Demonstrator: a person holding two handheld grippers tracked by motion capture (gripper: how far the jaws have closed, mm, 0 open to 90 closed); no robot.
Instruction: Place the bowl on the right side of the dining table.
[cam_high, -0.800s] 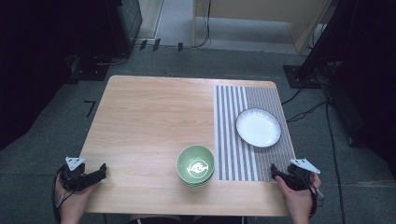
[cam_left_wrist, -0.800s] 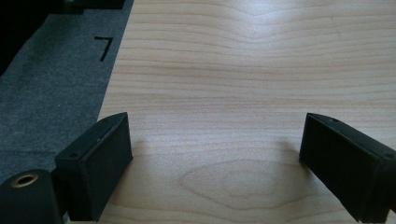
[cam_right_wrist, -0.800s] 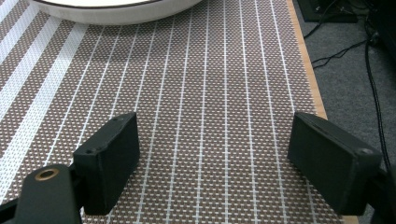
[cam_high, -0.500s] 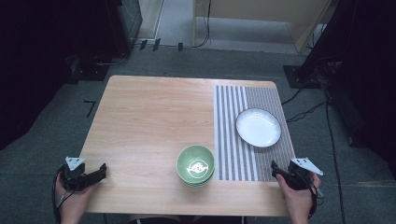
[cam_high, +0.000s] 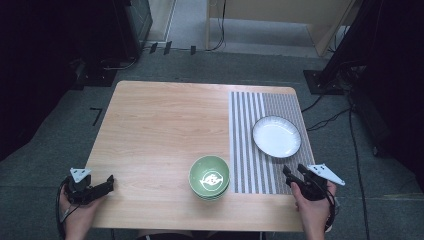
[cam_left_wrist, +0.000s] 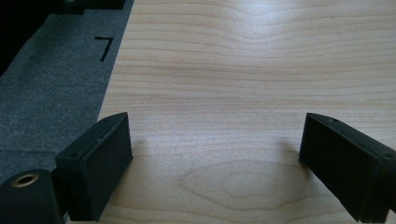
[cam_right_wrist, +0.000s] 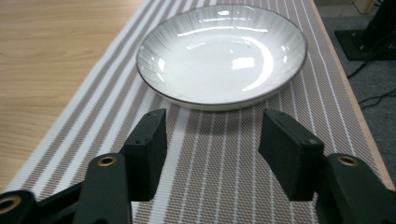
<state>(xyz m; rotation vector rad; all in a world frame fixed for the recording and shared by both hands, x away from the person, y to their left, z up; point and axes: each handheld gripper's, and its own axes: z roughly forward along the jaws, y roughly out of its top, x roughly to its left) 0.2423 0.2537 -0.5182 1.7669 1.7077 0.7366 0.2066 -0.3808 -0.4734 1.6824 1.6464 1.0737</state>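
Little has moved since the earlier frames: my right hand-held gripper (cam_high: 292, 172) has crept a touch toward the plate, the left has kept its place, and bowl, plate and mat lie as they did.

Bench (cam_high: 160, 130): pale wood, rectangular, standing on grey carpet. My hands come in at its near edge, one at each corner.

Striped mat (cam_high: 247, 115): brown and white stripes, covering the right-hand part of the bench from far edge to near edge.

White plate (cam_high: 276, 136): shallow, ribbed, dark rim, lying on the mat toward its right side. In the right gripper view the plate (cam_right_wrist: 222, 49) sits straight ahead of my jaws, just beyond their tips, not touching them.

Green bowl (cam_high: 209, 176): white motif inside, apparently the top of a small stack, on bare wood just left of the mat's edge, near the front of the bench. Well apart from both my hands.

Right hand-held gripper: jaws parted, nothing between them but striped mat; tips over the mat's near right corner, pointed at the plate.

Left hand-held gripper (cam_high: 107, 182): at the near left corner, jaws spread wide in the left gripper view (cam_left_wrist: 215, 154), bare wood between them, holding nothing.
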